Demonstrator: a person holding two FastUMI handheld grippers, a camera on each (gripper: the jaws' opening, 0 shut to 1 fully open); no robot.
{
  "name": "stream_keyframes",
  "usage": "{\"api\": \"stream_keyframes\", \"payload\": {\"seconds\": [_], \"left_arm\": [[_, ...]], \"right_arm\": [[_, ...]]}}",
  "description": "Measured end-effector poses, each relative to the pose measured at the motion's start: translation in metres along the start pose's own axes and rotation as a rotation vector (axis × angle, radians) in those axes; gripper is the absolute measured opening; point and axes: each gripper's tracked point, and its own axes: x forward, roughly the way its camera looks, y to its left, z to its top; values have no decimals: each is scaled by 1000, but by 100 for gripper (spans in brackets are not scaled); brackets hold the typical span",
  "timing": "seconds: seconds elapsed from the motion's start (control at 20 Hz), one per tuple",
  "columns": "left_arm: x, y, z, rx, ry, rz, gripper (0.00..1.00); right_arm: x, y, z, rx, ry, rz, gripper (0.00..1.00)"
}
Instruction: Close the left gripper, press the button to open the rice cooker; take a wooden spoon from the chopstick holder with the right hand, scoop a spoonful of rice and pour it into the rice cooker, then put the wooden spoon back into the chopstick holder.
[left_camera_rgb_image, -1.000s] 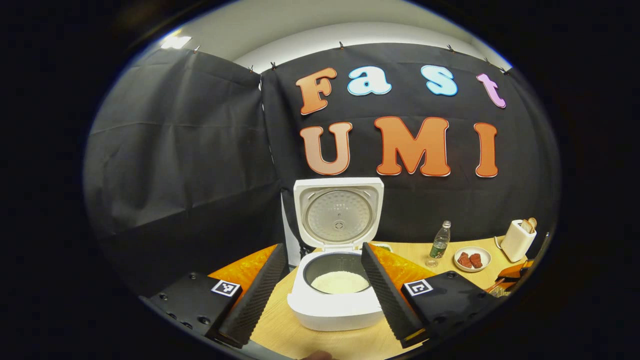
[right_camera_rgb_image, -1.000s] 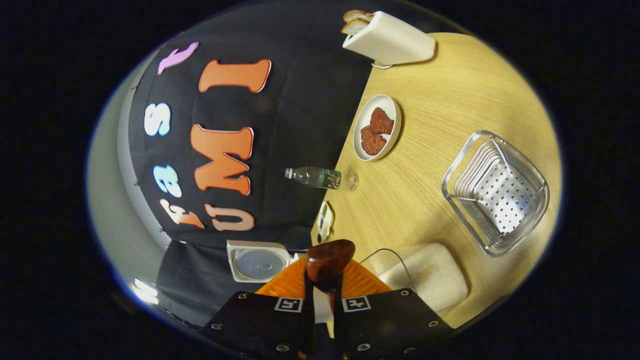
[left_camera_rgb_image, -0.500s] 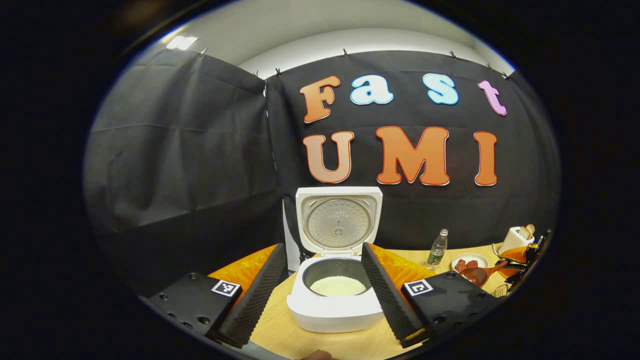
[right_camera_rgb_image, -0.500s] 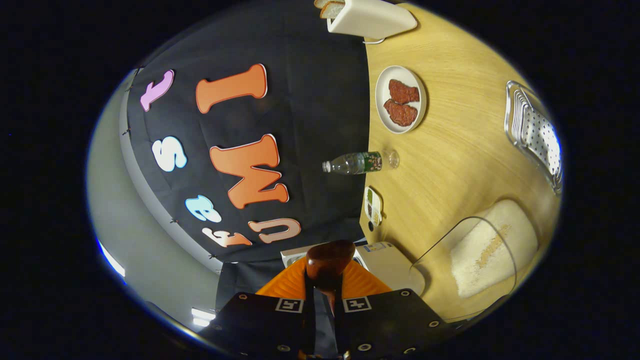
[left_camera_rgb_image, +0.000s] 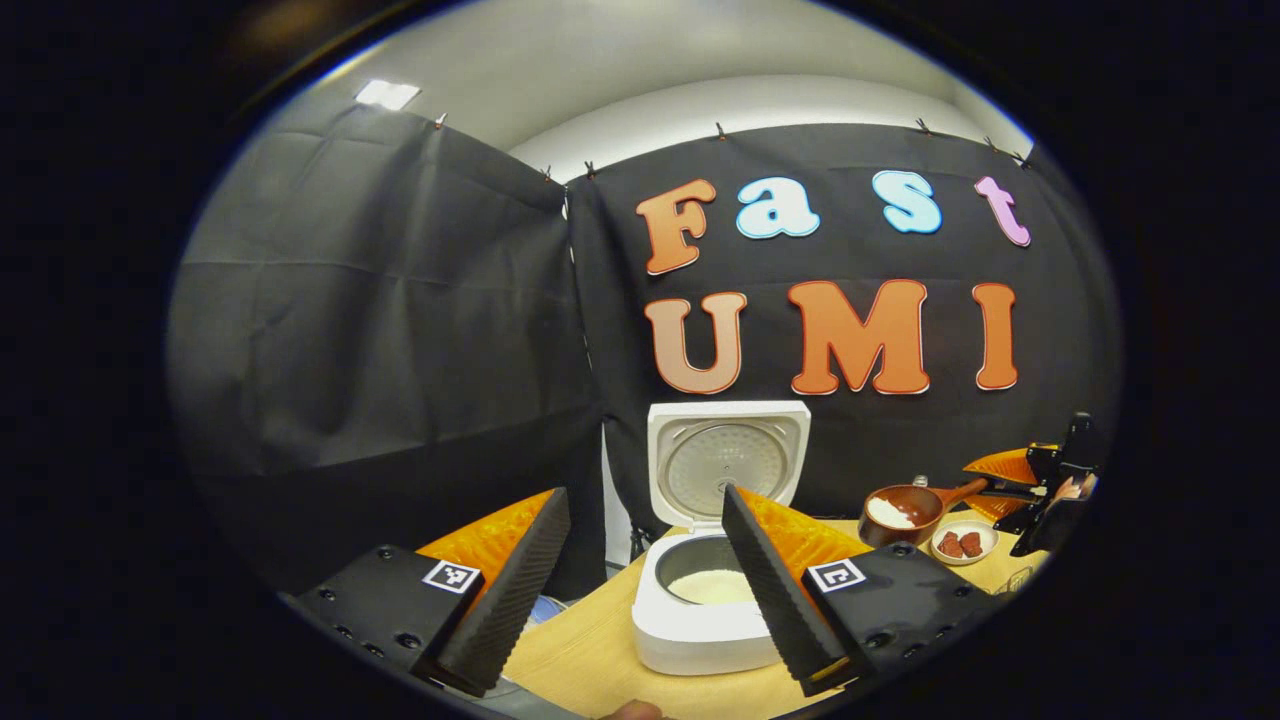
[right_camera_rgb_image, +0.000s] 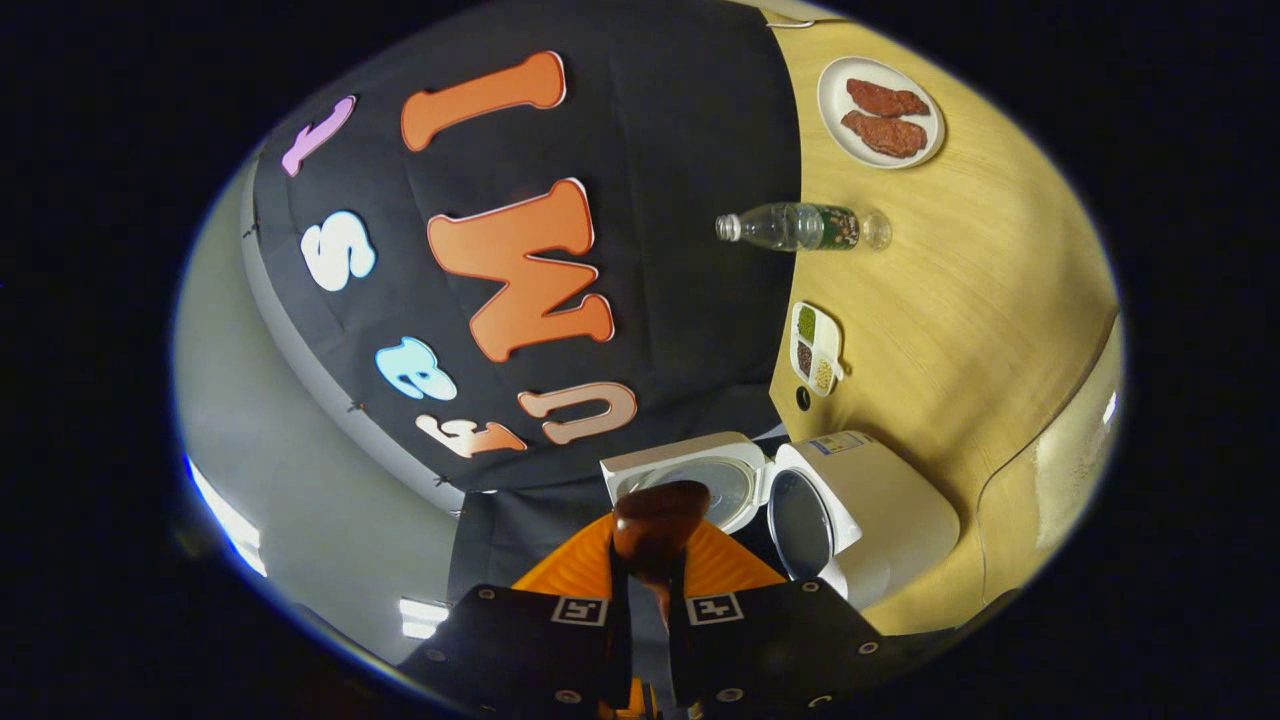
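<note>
The white rice cooker (left_camera_rgb_image: 700, 625) stands open on the wooden table, lid (left_camera_rgb_image: 725, 460) upright, with white rice in its pot. My left gripper (left_camera_rgb_image: 640, 590) is open and holds nothing; it sits back from the cooker, which shows between its fingers. To the cooker's right, the wooden spoon (left_camera_rgb_image: 895, 510) hangs above the table with white rice in its bowl. My right gripper (left_camera_rgb_image: 1000, 487) is shut on its handle. In the right gripper view the spoon (right_camera_rgb_image: 655, 520) sticks out between the shut fingers of my right gripper (right_camera_rgb_image: 648, 580), and the open cooker (right_camera_rgb_image: 860, 510) lies just beyond it.
A plate of red meat pieces (right_camera_rgb_image: 880, 100), a plastic bottle (right_camera_rgb_image: 800, 227) and a small divided dish (right_camera_rgb_image: 815, 348) stand along the table's back by the black wall. A clear container's rim (right_camera_rgb_image: 1060, 470) shows at the table's near side. The plate (left_camera_rgb_image: 965, 543) sits under the spoon's handle.
My right gripper has carried the spoon of rice across the table towards the open cooker. My left gripper has drawn back and swung left, so the cooker looks smaller and further right.
</note>
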Motion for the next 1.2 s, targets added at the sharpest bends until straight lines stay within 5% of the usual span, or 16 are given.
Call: {"api": "stream_keyframes", "payload": {"seconds": [0.45, 0.75, 1.2], "left_arm": [[6, 65, -32, -8, 60, 67, 100], [17, 95, -55, -15, 120, 96, 100], [36, 96, -61, -10, 145, 75, 100]], "right_arm": [[106, -2, -44, -189, 26, -92, 14], [156, -3, -53, -463, 1, -163, 14], [177, 2, -63, -1033, -59, -244, 14]]}}
